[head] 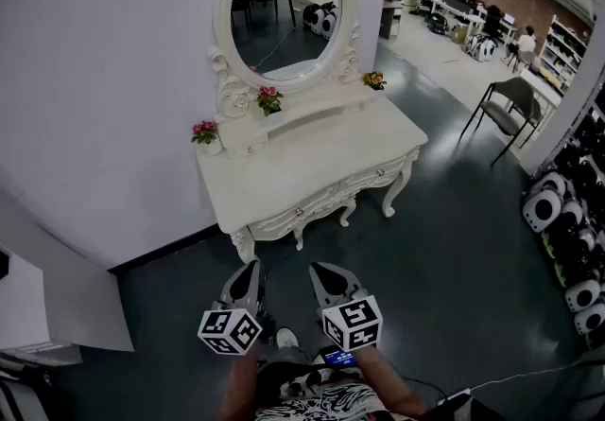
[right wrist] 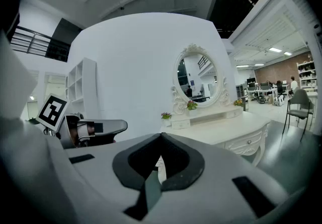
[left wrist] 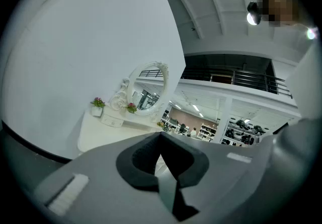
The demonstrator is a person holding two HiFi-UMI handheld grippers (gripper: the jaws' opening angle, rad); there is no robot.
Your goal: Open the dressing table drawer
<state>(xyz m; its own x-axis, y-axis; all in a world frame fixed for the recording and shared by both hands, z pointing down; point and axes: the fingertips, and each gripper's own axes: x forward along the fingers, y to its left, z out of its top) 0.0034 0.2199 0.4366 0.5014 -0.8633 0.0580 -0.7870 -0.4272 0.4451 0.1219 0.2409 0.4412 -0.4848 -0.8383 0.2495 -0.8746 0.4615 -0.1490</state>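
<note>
The white dressing table (head: 312, 159) stands against the white wall under an oval mirror (head: 284, 8). Its front drawers (head: 369, 181) are closed, each with a small knob (head: 381, 172). Both grippers hover low in the head view, well short of the table's front. My left gripper (head: 250, 265) and right gripper (head: 321, 270) are side by side, each shut with nothing between the jaws. The right gripper view shows the table (right wrist: 226, 130) and a drawer knob (right wrist: 248, 142) ahead, beyond the shut jaws of that gripper (right wrist: 161, 137). The left gripper (left wrist: 161, 137) points toward the table's left end (left wrist: 100, 130).
Three small flowerpots (head: 204, 132) (head: 269, 97) (head: 374, 80) stand on the table's back ledge. A black chair (head: 510, 107) is to the right. Black-and-white machines (head: 558, 211) line the right edge. A white cabinet (head: 28, 306) is at the left. Dark floor lies between me and the table.
</note>
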